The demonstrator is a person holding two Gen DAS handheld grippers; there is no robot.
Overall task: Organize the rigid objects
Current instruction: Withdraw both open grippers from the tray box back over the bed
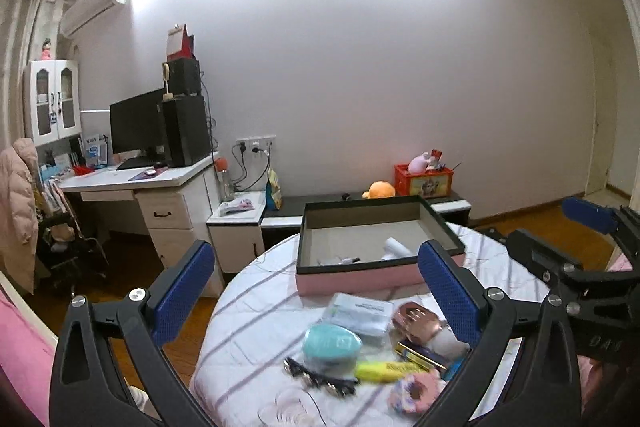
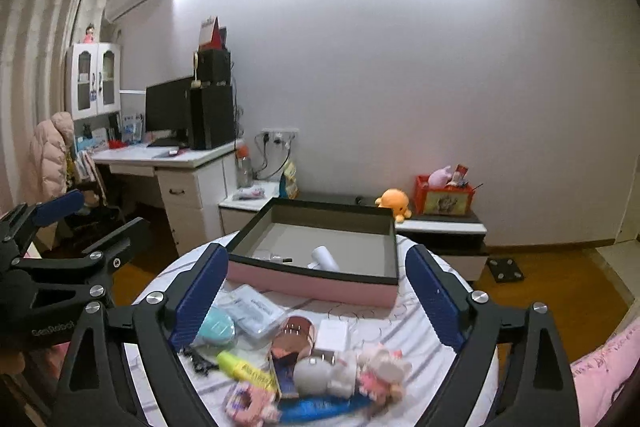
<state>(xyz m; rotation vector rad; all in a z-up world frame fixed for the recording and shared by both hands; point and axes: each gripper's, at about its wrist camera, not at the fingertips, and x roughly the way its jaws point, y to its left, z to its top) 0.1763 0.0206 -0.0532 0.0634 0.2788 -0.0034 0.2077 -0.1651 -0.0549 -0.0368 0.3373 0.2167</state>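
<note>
A pink box with a black rim (image 1: 372,277) (image 2: 316,285) stands open on a round table with a striped white cloth (image 1: 256,311) (image 2: 404,323); a white cylinder (image 1: 396,247) (image 2: 326,258) and small bits lie inside. In front of it is a pile: a teal case (image 1: 330,345) (image 2: 216,327), clear packet (image 1: 358,315) (image 2: 254,311), yellow tube (image 1: 384,371) (image 2: 244,367), rose-gold item (image 1: 414,319) (image 2: 298,335), black clips (image 1: 320,379), plush doll (image 2: 380,371). My left gripper (image 1: 320,299) and right gripper (image 2: 320,303) hang open above the pile, holding nothing.
A low cabinet (image 1: 452,205) behind the table carries an orange plush (image 1: 378,190) and a red box (image 1: 426,181). A white desk (image 1: 168,183) with monitor and black speakers stands at left. The right gripper's frame (image 1: 576,267) shows at the left view's right edge.
</note>
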